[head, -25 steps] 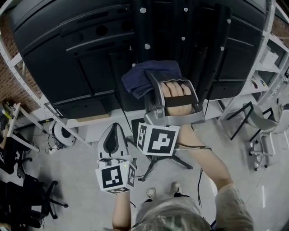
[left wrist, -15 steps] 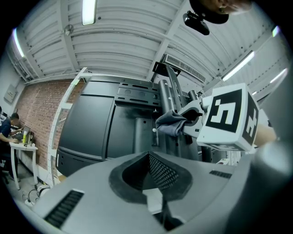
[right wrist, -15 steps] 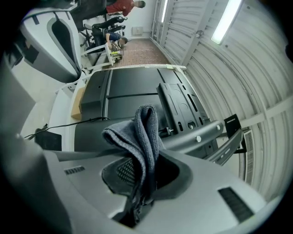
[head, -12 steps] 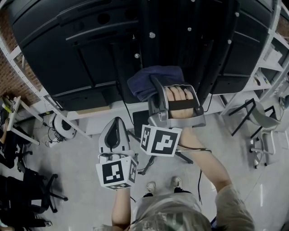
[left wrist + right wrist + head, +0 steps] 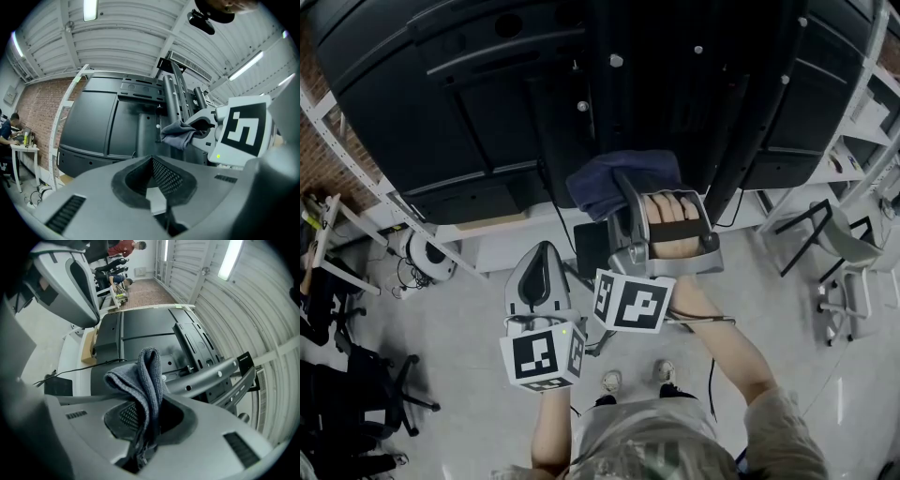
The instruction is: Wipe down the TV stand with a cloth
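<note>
Two hand-held grippers are in use, one in each hand. The right hand-held gripper is clamped on a folded, dark blue-grey cloth, and a thick fold stands up out of its jaws. The hand that works it is seen through the grip in the head view. The left hand-held gripper is closed with nothing between its jaws; it is held lower, beside the right one and clear of the stand.

The cloth is carried at the front of the right hand-held gripper and appears to be pressed against the dark upright of the TV stand, near its lower end. Firm contact cannot be confirmed from these views. Behind the upright, the black back of the screen is seen, with the pale floor far below.

The wiping step is judged to be in hand, with much of the upright and its cross-brackets probably left to do. For the next move, the cloth would need to be kept flat against the metal and drawn along it, with the clamp held firm so the fold is not pulled free on the bolt heads.

Counted: two hand-held grippers, two marker cubes, one cloth, one TV stand, one screen.
</note>
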{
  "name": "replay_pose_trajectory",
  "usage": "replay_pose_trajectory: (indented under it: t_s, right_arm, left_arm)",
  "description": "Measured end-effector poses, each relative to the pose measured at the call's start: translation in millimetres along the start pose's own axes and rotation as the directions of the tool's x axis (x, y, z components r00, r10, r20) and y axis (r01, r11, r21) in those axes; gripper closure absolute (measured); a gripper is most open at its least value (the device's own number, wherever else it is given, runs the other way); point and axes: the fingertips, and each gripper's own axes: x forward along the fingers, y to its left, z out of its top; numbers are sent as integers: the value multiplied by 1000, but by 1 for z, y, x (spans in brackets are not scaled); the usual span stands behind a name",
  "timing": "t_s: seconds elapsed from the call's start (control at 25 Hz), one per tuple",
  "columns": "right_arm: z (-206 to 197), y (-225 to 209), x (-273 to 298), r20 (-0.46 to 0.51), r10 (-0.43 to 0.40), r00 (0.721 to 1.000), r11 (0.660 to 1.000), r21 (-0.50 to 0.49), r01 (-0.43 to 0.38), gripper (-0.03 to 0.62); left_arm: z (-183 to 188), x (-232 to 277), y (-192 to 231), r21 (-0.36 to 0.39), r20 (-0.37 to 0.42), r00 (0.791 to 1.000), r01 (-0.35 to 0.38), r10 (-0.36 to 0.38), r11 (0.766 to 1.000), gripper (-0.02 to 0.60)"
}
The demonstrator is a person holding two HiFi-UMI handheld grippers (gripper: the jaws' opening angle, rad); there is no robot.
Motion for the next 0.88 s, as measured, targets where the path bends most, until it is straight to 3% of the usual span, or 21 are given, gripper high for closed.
replay_pose_trajectory:
  t_s: [0.88]
  right_arm:
    - [-14,76,-7,-11,156,988,986,69,-155,536]
  left_arm:
    - [-31,6,1,-12,-68,998,-16,15,1000,568]
